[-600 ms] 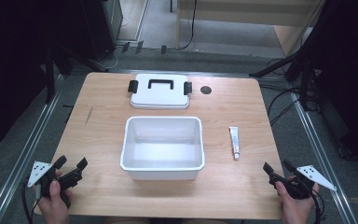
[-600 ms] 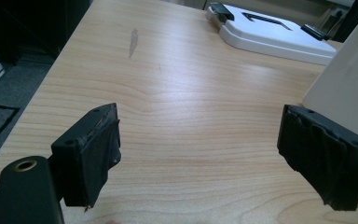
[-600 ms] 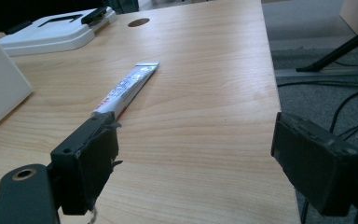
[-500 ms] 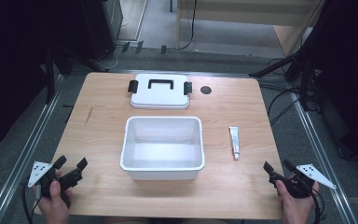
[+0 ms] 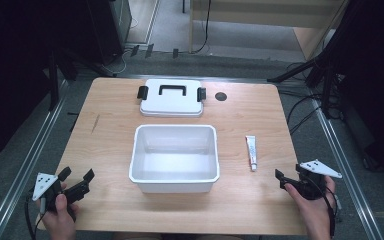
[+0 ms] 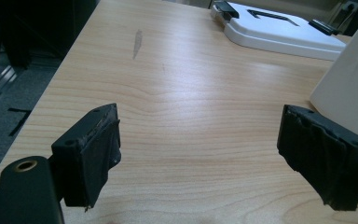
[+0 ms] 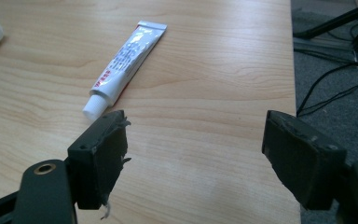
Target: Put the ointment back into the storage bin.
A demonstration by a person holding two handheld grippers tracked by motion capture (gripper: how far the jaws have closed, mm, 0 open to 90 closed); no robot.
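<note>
Our right gripper (image 7: pixel 193 154) has its 2 jaws wide apart, with nothing between them but bare wood. Just past its left jaw, at about 11 o'clock, lies the little white tube (image 7: pixel 124 67). Its cap points back at us and its flat end points away, so its long side runs from 7 o'clock to 1 o'clock in the right gripper view. From the high view the tube (image 5: pixel 251 152) lies almost straight up and down the table (image 5: pixel 110 110).

Our left gripper (image 6: pixel 205 158) also has its 2 jaws apart and holds nothing. It sits at the near left corner, well apart from the tube. So our right hand (image 5: pixel 312 200) is the nearer one, and we think it will go for the tube.

The white box (image 5: pixel 174 157) stands in the middle of the table, at 9 o'clock from the tube. It is open and looks empty. Its lid (image 5: pixel 171 97) with the black handle lies flat behind it, at 12 o'clock.
</note>
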